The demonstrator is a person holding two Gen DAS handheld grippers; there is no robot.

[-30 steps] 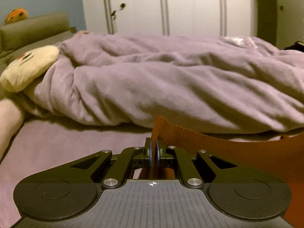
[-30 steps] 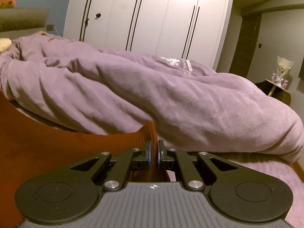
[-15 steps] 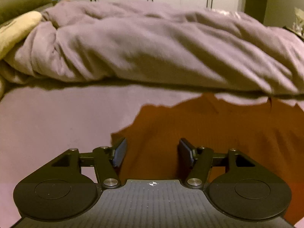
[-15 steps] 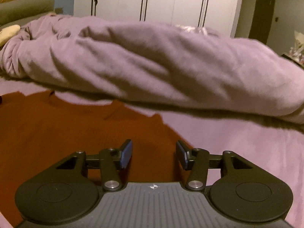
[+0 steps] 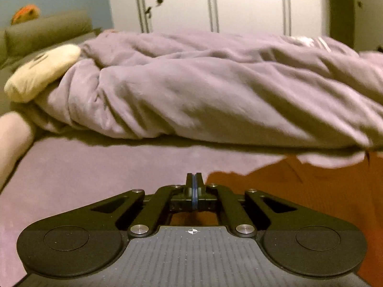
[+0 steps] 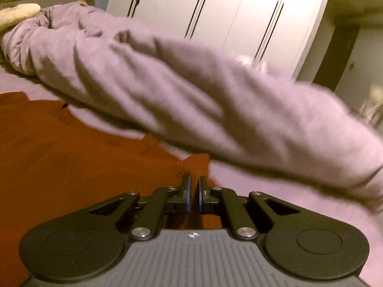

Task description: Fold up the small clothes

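Left wrist view: the left gripper [image 5: 194, 177] is clenched, its two fingers pressed flat together with only a thin blue line of padding showing between them and nothing caught there. It hangs over the purple bedsheet [image 5: 95, 167], just left of the near corner of one orange garment [image 5: 299, 191], which lies spread flat on the bed and runs off the right edge of the picture. Behind it, one rumpled purple duvet [image 5: 215, 91] lies heaped across the bed. One cream pillow [image 5: 40, 74] sits at the duvet's left end, with one olive headboard cushion [image 5: 47, 28] behind and one orange soft toy [image 5: 25, 15] on top of it. White wardrobe doors [image 5: 239, 2] fill the far wall.

Right wrist view: the right gripper [image 6: 193, 186] has its two fingers drawn nearly together with a narrow slot between them. A raised corner of the same orange garment [image 6: 71, 155] stands right at the fingertips; the fingers appear to pinch its edge, though the blur leaves the contact itself uncertain. The rest of the garment lies flat to the left on the purple bedsheet [image 6: 287, 203]. The duvet [image 6: 191, 91] slants across the middle, blurred, and the pillow [image 6: 19, 12] shows at upper left. The wardrobe doors [image 6: 227, 12] stand behind with four dark vertical handles
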